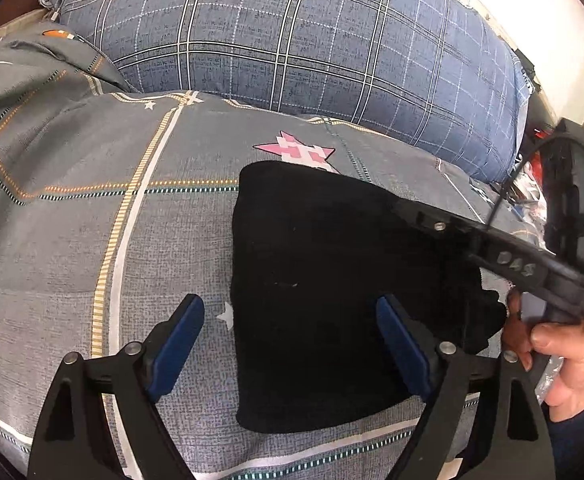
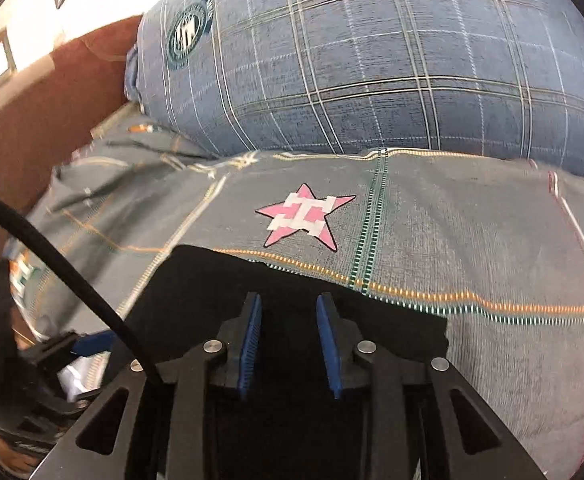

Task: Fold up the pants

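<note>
Grey patterned bedding (image 1: 92, 240) carries the black pants (image 1: 332, 280), folded compact. We find the left gripper (image 1: 292, 340) spread wide and the right gripper (image 2: 288, 344) narrowly parted, both empty. We advise pressing the stack flat and squaring its edges.

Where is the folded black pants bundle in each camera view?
Left wrist view: folded black pants bundle lies centre-right on the bed.
Right wrist view: it fills the lower centre, under the tool.
Shared landmark: pink-and-white star print, just beyond the bundle.
</note>
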`<state>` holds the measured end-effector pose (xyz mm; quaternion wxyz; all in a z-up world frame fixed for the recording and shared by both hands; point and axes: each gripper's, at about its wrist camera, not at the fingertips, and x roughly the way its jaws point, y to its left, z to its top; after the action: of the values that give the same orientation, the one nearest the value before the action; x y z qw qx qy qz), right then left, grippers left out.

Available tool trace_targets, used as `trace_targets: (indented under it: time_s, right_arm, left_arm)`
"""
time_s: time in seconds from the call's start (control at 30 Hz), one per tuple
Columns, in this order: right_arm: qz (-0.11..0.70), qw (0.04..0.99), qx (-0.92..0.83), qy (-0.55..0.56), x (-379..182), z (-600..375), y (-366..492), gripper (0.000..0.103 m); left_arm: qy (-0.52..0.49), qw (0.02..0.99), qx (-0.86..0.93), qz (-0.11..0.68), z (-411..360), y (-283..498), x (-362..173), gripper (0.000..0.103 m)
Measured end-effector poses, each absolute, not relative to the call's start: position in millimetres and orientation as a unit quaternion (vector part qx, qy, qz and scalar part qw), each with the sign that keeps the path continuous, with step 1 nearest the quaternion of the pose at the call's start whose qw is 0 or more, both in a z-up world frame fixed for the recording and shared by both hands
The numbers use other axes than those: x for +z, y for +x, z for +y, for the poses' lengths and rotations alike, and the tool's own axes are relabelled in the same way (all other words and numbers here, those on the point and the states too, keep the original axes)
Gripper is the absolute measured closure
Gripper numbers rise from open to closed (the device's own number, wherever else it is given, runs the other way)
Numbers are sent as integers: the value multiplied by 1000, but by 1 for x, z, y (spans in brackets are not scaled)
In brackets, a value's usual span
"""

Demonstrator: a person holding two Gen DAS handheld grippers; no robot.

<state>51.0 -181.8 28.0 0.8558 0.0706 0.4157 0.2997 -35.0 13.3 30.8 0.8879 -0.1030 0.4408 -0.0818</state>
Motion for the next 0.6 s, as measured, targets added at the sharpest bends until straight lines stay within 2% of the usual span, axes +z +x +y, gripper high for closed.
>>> trace_targets:
  time_s: [0.13, 0.2, 0.27, 0.47, 0.6]
  right_arm:
    - [395, 866, 299, 61, 45, -195, 33, 68]
    - [386, 869, 303, 66, 52, -202, 24, 59]
    - [381, 869, 308, 68, 57, -209, 12, 55]
    - [388, 866, 311, 49, 54, -213, -13, 54]
    - [419, 858, 296, 40, 30, -216, -20, 54]
  left_arm:
    - [-92, 891, -77, 438, 11, -37, 33, 16]
    - [-90, 892, -74, 436, 10, -38, 36, 16]
    - [-88, 894, -73, 433, 10, -39, 39, 16]
    - [-81, 897, -69, 429, 9, -42, 45, 16]
    - [-76, 897, -68, 429, 7, -45, 45, 16]
